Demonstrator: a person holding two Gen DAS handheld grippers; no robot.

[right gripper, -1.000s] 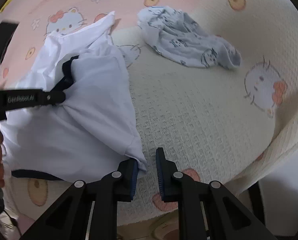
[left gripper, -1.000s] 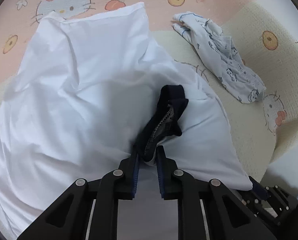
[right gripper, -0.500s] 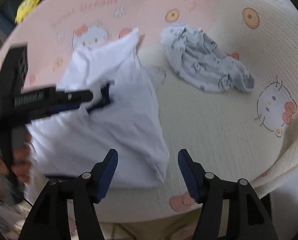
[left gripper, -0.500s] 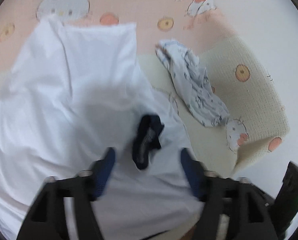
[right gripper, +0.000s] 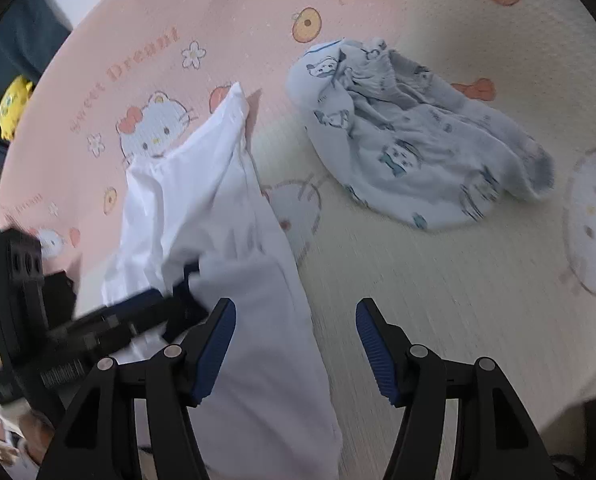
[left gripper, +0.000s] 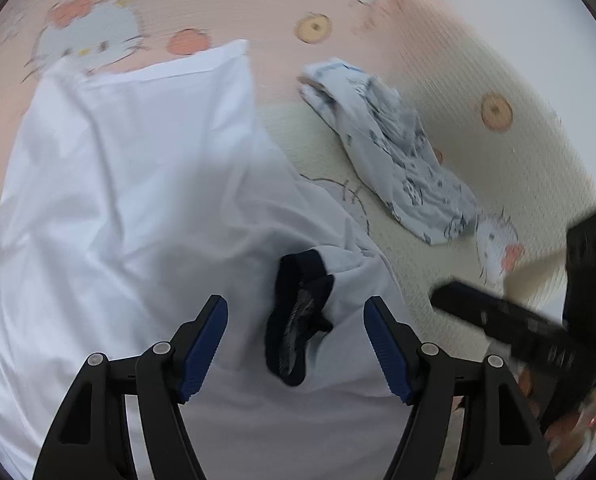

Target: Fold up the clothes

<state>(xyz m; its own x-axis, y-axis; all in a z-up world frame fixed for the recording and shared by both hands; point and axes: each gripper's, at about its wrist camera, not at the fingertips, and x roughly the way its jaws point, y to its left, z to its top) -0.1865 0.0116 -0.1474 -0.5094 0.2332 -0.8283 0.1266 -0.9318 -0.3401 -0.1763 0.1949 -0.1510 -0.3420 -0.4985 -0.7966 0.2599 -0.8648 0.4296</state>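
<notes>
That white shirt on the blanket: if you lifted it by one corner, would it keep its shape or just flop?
The white shirt would probably flop: it already lies in soft creases and drapes over the blanket. It looks thin and light, so one pinch should raise it. Its dark collar seems thicker and may hang lower.

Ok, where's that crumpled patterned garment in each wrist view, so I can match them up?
Left wrist: the patterned garment lies upper right of centre, right of the white shirt.
Right wrist: the patterned garment lies upper right of centre, again right of the white shirt.
Shared landmark: the white shirt's far corner, lying on the pink part of the blanket beside a printed cat face.
</notes>
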